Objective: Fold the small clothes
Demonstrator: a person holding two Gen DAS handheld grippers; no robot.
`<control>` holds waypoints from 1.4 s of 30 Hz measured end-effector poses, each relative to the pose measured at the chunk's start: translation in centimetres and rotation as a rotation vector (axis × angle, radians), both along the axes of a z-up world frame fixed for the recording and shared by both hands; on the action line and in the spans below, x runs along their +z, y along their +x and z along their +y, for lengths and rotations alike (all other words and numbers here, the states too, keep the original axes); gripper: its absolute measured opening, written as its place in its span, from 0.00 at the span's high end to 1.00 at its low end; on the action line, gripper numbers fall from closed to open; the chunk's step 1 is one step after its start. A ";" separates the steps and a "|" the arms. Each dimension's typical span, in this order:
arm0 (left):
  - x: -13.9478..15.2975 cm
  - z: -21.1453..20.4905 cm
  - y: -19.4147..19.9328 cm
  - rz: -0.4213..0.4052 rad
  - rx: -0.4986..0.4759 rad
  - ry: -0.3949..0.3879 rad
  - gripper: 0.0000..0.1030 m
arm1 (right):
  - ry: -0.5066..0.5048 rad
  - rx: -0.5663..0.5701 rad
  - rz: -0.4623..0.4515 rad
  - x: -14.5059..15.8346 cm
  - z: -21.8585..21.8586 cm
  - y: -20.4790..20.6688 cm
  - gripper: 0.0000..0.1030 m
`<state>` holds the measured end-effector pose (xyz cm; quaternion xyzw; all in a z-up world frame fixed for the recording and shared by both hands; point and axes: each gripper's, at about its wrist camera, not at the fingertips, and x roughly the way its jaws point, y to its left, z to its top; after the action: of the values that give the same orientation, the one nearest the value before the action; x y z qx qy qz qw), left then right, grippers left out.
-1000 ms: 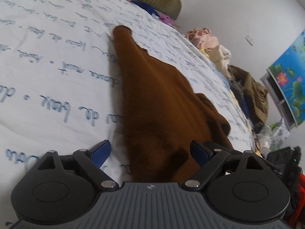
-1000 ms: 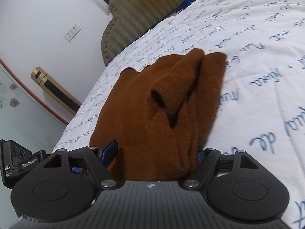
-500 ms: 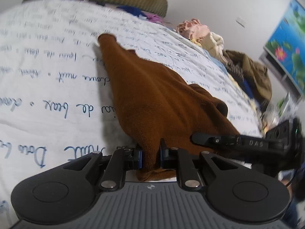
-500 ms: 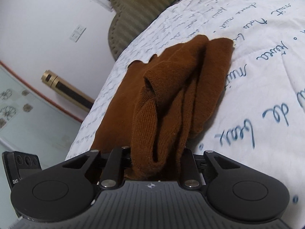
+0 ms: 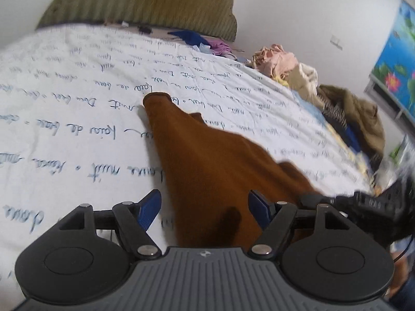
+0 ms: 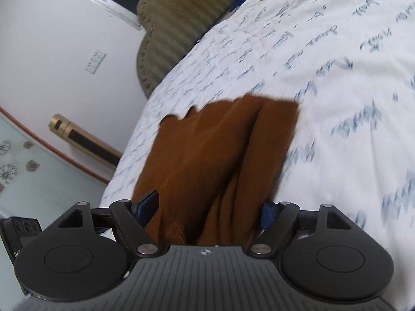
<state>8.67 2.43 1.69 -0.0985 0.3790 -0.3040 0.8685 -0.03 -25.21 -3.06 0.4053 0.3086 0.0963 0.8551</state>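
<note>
Now both claws (image 5: 205, 206) (image 6: 212, 207) opening, brown garment (image 5: 207, 165) between, unpinched.

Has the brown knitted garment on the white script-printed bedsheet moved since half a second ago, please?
Yes. In the right wrist view the brown knitted garment has dropped flatter onto the bedsheet; its raised bunched fold has gone, as the right gripper opens.

Left gripper (image 5: 205, 207): black linkage arms, blue pads (image 5: 149, 207), silver pivot screws, ribbed grey housing bearing a small emblem.
Right gripper (image 6: 211, 211): matched it, with round black side discs and blue pads (image 6: 146, 206).
</note>
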 end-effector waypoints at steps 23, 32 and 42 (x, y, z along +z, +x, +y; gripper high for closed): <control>0.3 -9.1 10.4 -0.070 0.043 0.135 0.88 | -0.446 0.148 -0.112 3.4 2.9 8.0 0.76; 1.2 -10.3 8.4 -0.207 0.102 0.411 0.83 | -0.537 -0.051 -0.014 4.2 0.9 6.8 0.48; 2.5 -4.5 -5.1 -0.452 -0.031 0.379 0.19 | 0.031 -0.040 -0.140 4.4 -1.3 -8.0 0.21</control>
<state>3.55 -2.08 4.23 0.1415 0.2274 -0.2552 0.9290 -8.05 -26.51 1.33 0.4170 0.2385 0.1123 0.8698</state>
